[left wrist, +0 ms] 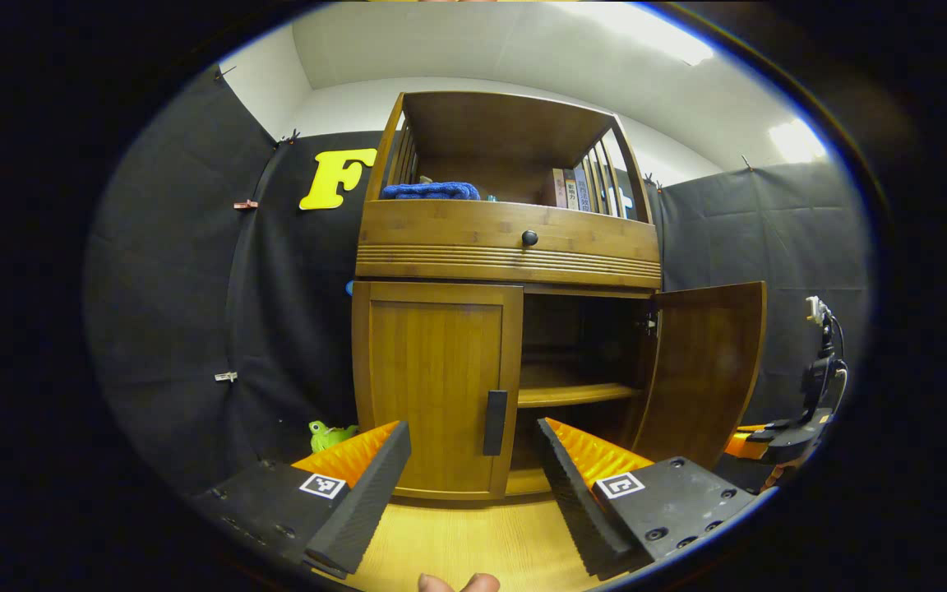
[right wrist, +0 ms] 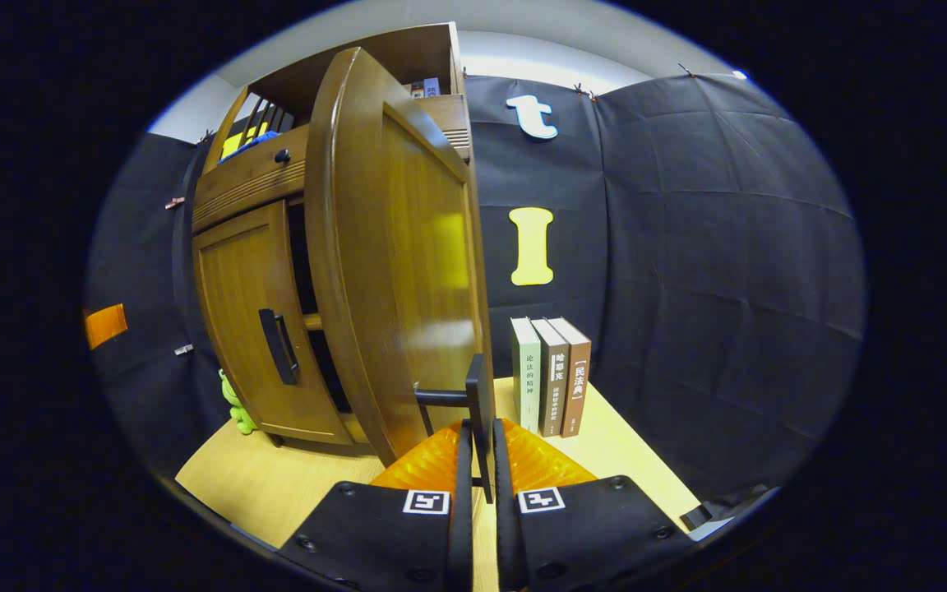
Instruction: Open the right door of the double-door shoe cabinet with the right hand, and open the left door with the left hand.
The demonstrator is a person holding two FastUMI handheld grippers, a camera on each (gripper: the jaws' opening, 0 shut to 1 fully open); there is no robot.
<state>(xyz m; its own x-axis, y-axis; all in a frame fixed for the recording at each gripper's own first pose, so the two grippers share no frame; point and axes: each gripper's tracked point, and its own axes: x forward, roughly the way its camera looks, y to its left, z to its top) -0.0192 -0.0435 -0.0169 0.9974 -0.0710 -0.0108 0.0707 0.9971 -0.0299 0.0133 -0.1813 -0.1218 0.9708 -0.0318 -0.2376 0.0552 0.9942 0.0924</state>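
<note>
Right door (right wrist: 395,271) swung wide; left door (left wrist: 436,386) closed

Left hand-held gripper (left wrist: 473,469) gapes before shut left door (left wrist: 436,386) — right door (left wrist: 704,370) open.

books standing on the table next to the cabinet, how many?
3, upright side by side on the light wooden tabletop right of the open door: pale green book, dark brown book, reddish-brown book. More stand on the cabinet's top shelf.

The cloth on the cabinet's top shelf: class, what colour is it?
Blue. The cloth shows best in the left gripper view.
</note>
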